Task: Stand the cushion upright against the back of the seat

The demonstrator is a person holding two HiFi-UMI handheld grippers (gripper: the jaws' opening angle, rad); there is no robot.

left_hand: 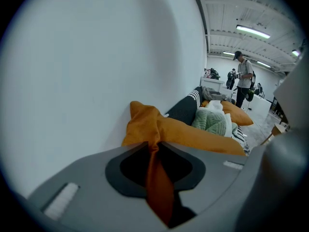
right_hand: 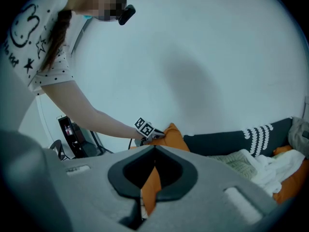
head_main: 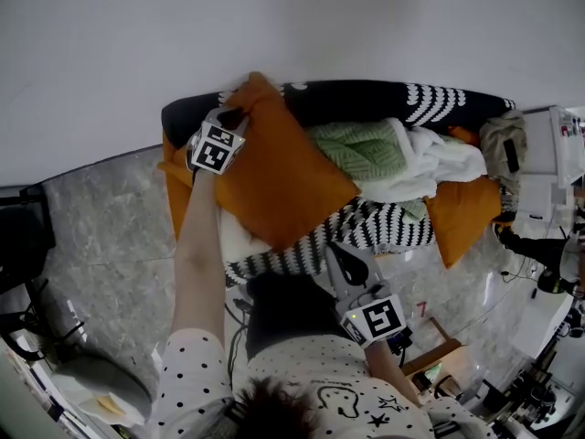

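Observation:
The orange cushion (head_main: 274, 176) leans against the black sofa back (head_main: 366, 99), stood on one corner like a diamond, its top corner against the white wall. My left gripper (head_main: 236, 117) is at its upper left corner. In the left gripper view a fold of the cushion (left_hand: 193, 134) runs between the jaws of that gripper (left_hand: 154, 145), which pinch it. My right gripper (head_main: 334, 248) hovers in front of the seat, apart from the cushion, jaws together and empty. In the right gripper view that gripper (right_hand: 154, 148) points toward the cushion (right_hand: 173, 135).
A green knitted blanket (head_main: 366, 149), a white blanket (head_main: 439, 167), a second orange cushion (head_main: 462, 213) and a black-and-white striped throw (head_main: 366, 231) fill the seat. Cluttered furniture (head_main: 548, 172) stands at the right. A person (left_hand: 244, 79) stands far off.

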